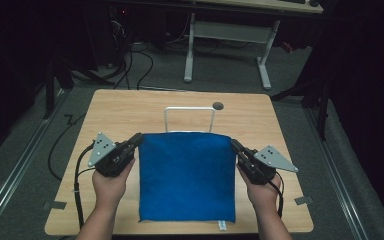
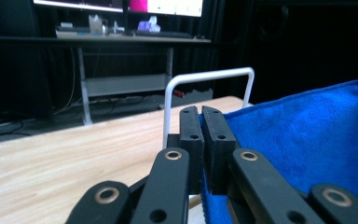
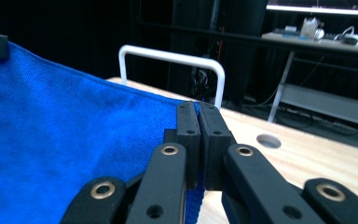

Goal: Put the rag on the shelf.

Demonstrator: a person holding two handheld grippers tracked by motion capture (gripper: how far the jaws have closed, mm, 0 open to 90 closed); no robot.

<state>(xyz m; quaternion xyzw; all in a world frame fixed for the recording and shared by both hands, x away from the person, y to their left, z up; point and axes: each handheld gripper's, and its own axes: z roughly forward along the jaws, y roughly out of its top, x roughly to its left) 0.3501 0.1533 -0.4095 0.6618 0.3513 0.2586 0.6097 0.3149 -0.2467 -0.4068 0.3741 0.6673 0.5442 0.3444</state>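
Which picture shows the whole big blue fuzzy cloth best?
The high view: the blue fuzzy cloth shows whole, held at both far corners. The left gripper view and right gripper view show close-up parts of it.

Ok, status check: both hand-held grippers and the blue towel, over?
Left hand-held gripper shut on blue towel corner. Right hand-held gripper shut on opposite corner. White rack just beyond the towel.

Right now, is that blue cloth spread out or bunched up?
Spread out. The blue cloth forms a smooth rectangle, its far corners pinched by the left gripper and right gripper, just before the white rack.
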